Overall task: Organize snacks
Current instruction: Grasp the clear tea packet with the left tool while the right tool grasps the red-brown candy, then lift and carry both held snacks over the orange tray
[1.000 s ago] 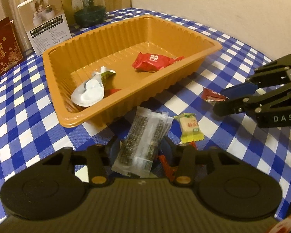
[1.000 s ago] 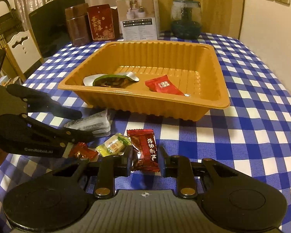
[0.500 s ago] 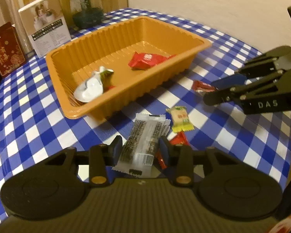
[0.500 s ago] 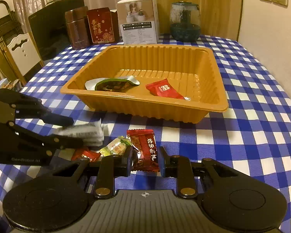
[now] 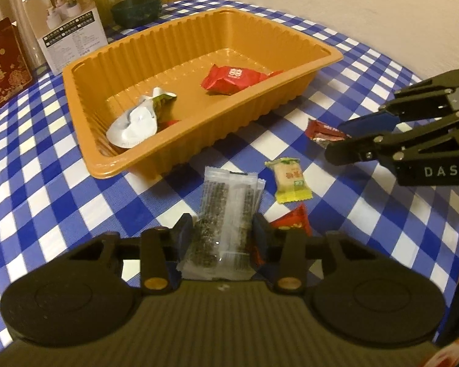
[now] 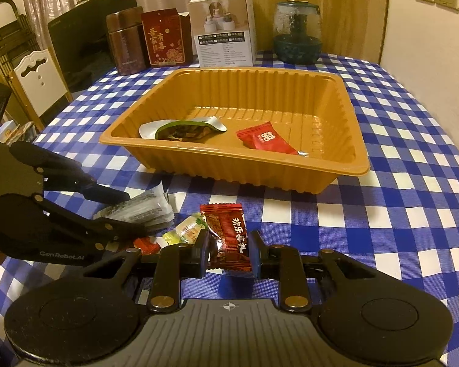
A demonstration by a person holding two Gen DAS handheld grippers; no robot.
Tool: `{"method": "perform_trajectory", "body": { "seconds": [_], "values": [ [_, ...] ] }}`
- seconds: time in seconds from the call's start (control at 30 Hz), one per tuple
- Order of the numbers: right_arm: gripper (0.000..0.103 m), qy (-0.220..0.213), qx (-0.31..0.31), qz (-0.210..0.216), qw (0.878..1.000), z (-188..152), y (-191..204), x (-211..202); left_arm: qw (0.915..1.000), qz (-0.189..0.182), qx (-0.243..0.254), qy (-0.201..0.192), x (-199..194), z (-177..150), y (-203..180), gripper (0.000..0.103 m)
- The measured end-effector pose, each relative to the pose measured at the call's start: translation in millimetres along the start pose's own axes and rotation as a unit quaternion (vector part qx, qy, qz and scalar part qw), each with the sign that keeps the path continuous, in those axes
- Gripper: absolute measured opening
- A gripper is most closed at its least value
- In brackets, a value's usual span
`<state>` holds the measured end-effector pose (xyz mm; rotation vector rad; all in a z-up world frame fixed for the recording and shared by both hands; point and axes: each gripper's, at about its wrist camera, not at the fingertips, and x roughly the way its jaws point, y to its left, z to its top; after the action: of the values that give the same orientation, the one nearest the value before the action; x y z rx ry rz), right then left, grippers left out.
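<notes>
The left gripper (image 5: pixel 223 229) has its jaws closed on a clear pack (image 5: pixel 226 214) of dark seaweed-like strips; they have just been closing, with the pack between them. The right gripper (image 6: pixel 229 250) holds a dark red candy (image 6: pixel 228 235) in narrow jaws. Both packs sit just in front of the tray (image 6: pixel 359 140), on its near side, at worktop (image 6: pixel 397 214) level or barely off it; I cannot tell which.

Judging progress: two or three snacks already lie in the tray, a red packet (image 6: pixel 264 137) toward its right and a green-and-silver wrapper (image 6: pixel 180 130) toward its left. Besides the two gripped packs, a yellow candy (image 5: pixel 289 180) and a small red candy (image 5: pixel 293 221) remain loose in front of the tray, so the task looks about halfway done.

The tray's ribbed near wall stands between both grippers and its floor, so each load probably has to rise over that rim. The tray's middle is bare. Behind the tray stand boxes (image 6: pixel 222 30) and a jar (image 6: pixel 296 33), clear of the likely path. The two grippers sit close together, so lifting both at once risks a knock.
</notes>
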<state>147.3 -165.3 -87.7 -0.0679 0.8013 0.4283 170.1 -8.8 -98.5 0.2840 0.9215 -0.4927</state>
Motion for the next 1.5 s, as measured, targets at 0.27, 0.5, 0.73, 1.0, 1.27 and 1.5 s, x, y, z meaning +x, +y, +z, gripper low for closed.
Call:
{"method": "perform_trajectory", "body": {
  "seconds": [0.27, 0.5, 0.73, 1.0, 1.27, 1.5],
  "values": [
    [0.027, -0.013, 0.008, -0.002, 1.0, 1.4, -2.4, -11.2, 0.9997, 0.001, 0.021, -0.013, -21.7, -3.7, -7.5, 0.038],
    [0.027, -0.045, 0.025, -0.005, 0.999, 4.5, -4.2, -30.9, 0.9985, -0.005, -0.006, -0.053, -54.0, 0.7, -15.6, 0.038],
    [0.027, -0.095, 0.052, -0.019, 0.994, 21.2, -12.9, -45.2, 0.9938, 0.022, -0.043, -0.1, -75.5, 19.9, -12.7, 0.038],
    [0.027, -0.114, 0.076, -0.023, 0.99, 43.0, -22.7, -41.6, 0.9867, 0.068, -0.096, -0.112, -65.1, 49.6, 8.3, 0.038],
    [0.027, -0.118, 0.088, -0.025, 0.989, 50.3, -30.1, -37.6, 0.9853, 0.073, -0.109, -0.109, -49.4, 60.8, 5.9, 0.038],
    [0.027, -0.117, 0.095, -0.032, 0.988, 51.9, -36.2, -36.2, 0.9853, 0.072, -0.112, -0.107, -42.4, 64.5, 4.0, 0.038]
  ]
}}
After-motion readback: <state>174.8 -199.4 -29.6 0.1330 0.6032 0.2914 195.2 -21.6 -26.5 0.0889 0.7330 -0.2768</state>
